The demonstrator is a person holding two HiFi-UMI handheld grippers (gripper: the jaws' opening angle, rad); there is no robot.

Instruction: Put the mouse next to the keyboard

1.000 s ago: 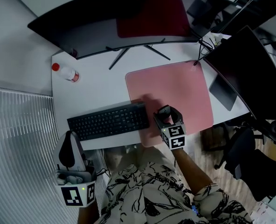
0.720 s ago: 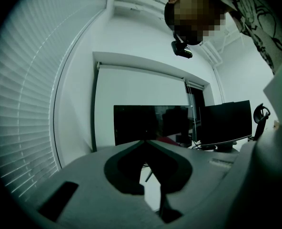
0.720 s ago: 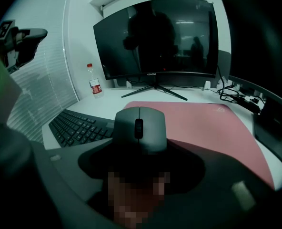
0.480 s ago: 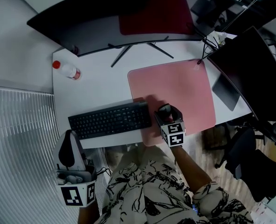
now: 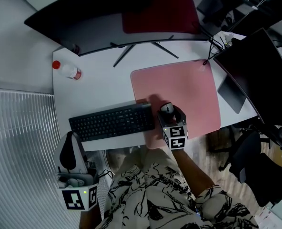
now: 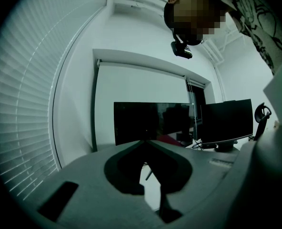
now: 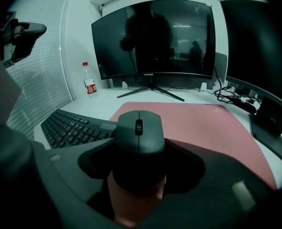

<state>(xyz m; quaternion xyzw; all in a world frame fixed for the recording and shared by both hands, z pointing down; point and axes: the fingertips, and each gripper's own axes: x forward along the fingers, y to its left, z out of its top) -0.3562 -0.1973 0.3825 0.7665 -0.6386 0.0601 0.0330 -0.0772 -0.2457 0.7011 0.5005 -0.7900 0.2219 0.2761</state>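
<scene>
Curved monitor (image 5: 107, 27) — upper part beyond the picture's edge

My left gripper (image 5: 72, 136), below and left of the keyboard (image 5: 111, 123), has a pale grey shell with dark inner jaw faces. Its marker cube (image 5: 78, 199) shows black-and-white squares and a small green light. My right gripper (image 5: 167, 109), just right of the keyboard, is darker grey, and its own cube (image 5: 175, 137) bears the same squares. Below the keyboard I see a white garment (image 5: 150, 194) printed with black leafy line-work. A small blue item (image 5: 198, 214) at the right wrist is too small to make out.
</scene>
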